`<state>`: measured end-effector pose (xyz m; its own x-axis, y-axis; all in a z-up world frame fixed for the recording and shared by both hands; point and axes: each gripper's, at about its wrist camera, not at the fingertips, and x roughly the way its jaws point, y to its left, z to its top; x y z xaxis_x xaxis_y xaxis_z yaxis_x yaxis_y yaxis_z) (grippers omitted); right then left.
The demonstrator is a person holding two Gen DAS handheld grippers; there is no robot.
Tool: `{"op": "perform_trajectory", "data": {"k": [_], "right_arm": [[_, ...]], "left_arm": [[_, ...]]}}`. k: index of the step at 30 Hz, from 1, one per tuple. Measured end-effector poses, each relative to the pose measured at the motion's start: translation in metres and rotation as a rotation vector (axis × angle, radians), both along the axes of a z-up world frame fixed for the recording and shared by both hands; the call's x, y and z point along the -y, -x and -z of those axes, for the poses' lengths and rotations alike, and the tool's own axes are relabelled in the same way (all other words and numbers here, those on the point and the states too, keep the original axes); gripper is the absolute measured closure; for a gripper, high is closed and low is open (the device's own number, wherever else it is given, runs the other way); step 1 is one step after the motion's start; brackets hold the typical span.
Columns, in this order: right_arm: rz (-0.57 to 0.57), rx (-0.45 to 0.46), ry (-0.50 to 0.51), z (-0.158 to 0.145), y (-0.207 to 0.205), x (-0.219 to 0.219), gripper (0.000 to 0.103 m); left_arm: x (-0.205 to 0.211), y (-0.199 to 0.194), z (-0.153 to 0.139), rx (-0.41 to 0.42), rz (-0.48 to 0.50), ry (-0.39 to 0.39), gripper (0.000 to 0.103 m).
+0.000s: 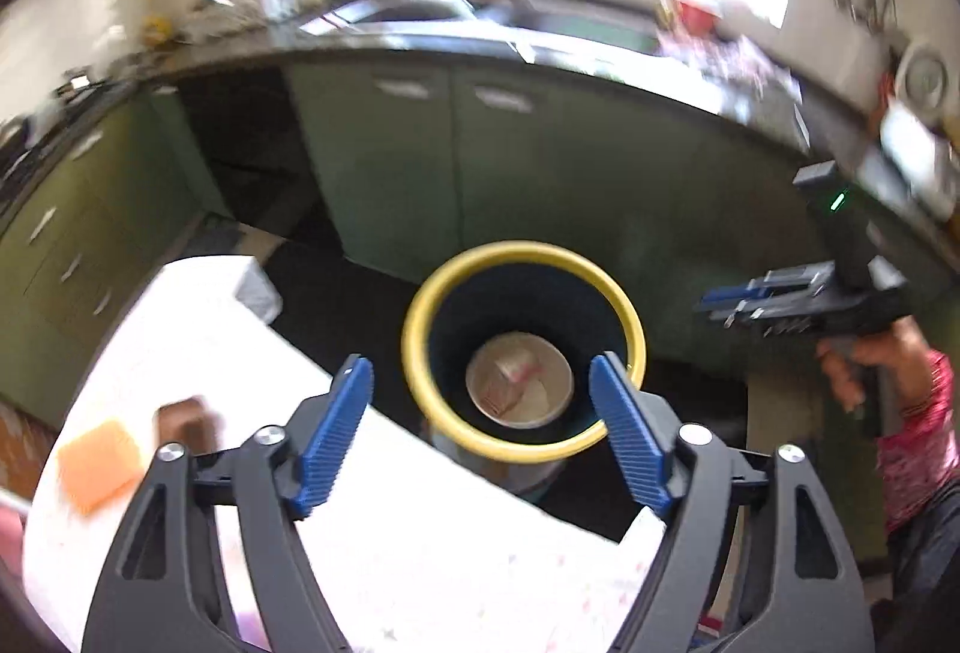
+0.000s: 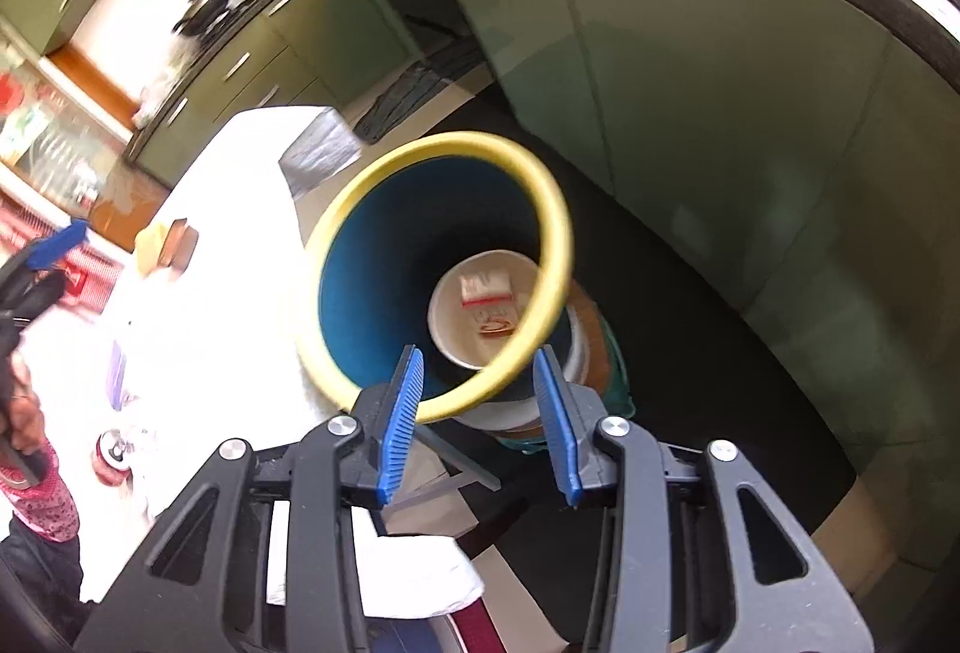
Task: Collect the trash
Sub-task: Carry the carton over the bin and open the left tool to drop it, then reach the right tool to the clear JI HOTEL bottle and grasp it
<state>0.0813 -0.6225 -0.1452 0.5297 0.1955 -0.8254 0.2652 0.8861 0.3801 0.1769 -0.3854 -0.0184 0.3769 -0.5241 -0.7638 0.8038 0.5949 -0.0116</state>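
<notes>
A round bin with a yellow rim (image 1: 420, 305) and dark blue inside stands on the floor beside a white table (image 1: 420, 551). It also shows in the right wrist view (image 2: 336, 209). A paper scrap with red print (image 1: 519, 368) lies at the bin's bottom, also seen in the right wrist view (image 2: 486, 290). My left gripper (image 1: 480, 431) is open and empty above the bin's near rim. My right gripper (image 2: 477, 422) is open and empty over the bin's near rim; it also shows in the left wrist view (image 1: 720, 314), right of the bin.
On the table lie an orange sponge (image 1: 99, 464), a brown block (image 1: 180, 419) and a red can (image 2: 111, 458). Green cabinets (image 1: 456, 173) under a cluttered counter (image 1: 540, 35) stand behind the bin. The floor (image 2: 690, 353) is dark.
</notes>
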Motion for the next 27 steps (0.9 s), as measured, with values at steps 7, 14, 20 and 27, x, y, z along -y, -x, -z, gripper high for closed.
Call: {"op": "perform_trajectory", "data": {"k": [7,14,20,27], "right_arm": [[-0.217,0.003,0.019,-0.017,-0.035,-0.089,0.063],[-0.447,-0.064,-0.008,-0.028,-0.081,-0.198,0.05],[-0.526,-0.16,0.022,-0.034,-0.113,-0.272,0.04],[-0.536,-0.341,0.064,-0.01,-0.134,-0.323,0.037]], "left_arm": [[-0.165,0.021,-0.029,0.04,-0.303,0.128,0.009],[-0.296,0.04,-0.009,0.064,-0.547,0.145,0.008],[-0.359,0.06,0.008,0.093,-0.61,0.139,0.006],[-0.388,0.072,0.021,0.107,-0.621,0.142,0.005]]}}
